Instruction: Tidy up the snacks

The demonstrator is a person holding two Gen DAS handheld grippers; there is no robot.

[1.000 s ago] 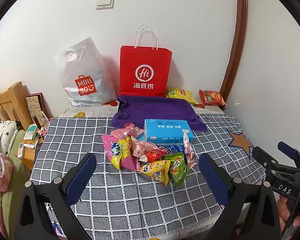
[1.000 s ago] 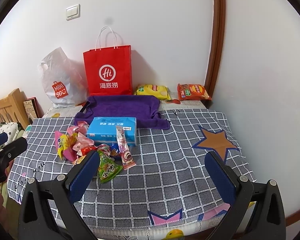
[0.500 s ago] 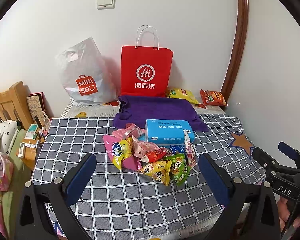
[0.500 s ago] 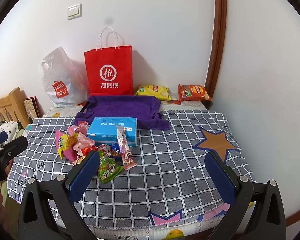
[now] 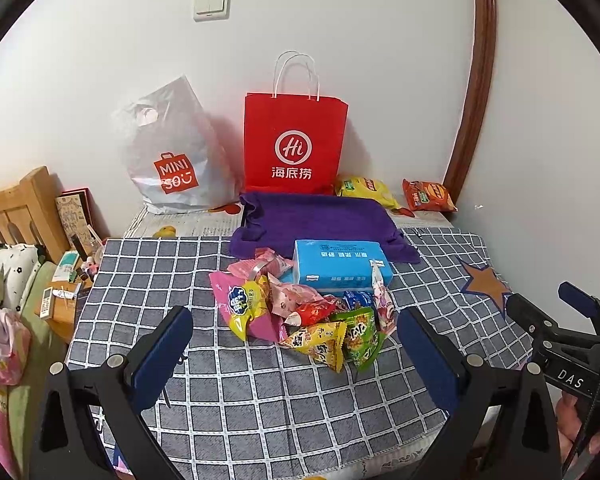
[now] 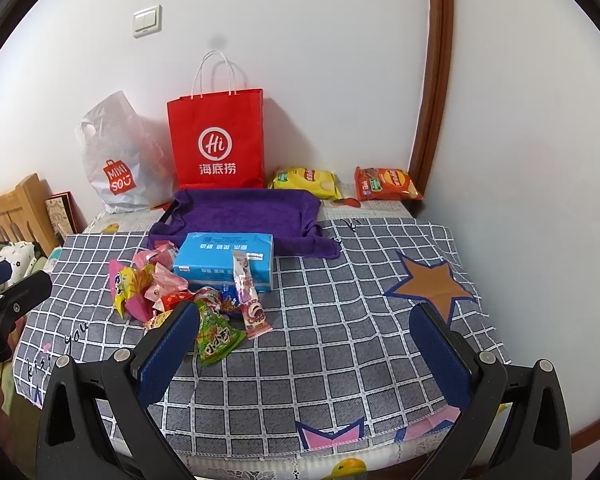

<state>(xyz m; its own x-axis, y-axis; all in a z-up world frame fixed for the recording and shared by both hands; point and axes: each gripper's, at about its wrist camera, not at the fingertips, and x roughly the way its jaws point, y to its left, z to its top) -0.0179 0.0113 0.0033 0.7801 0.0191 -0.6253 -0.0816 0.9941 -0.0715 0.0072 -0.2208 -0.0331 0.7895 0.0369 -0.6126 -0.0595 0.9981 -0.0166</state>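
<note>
I hold both grippers, left (image 5: 292, 344) and right (image 6: 304, 344), with jaws wide and empty above the counter (image 6: 340, 360). The snack pile (image 5: 300, 312) (loose, overlapping packets) beside the blue box (image 5: 340, 266) could snag 2 at once.

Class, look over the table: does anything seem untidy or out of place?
Yes. The small snack packets lie in a loose jumble, overlapping at odd angles in front of the blue tissue box. Two chip bags sit apart at the back by the wall. Nothing looks spilled or torn.
</note>
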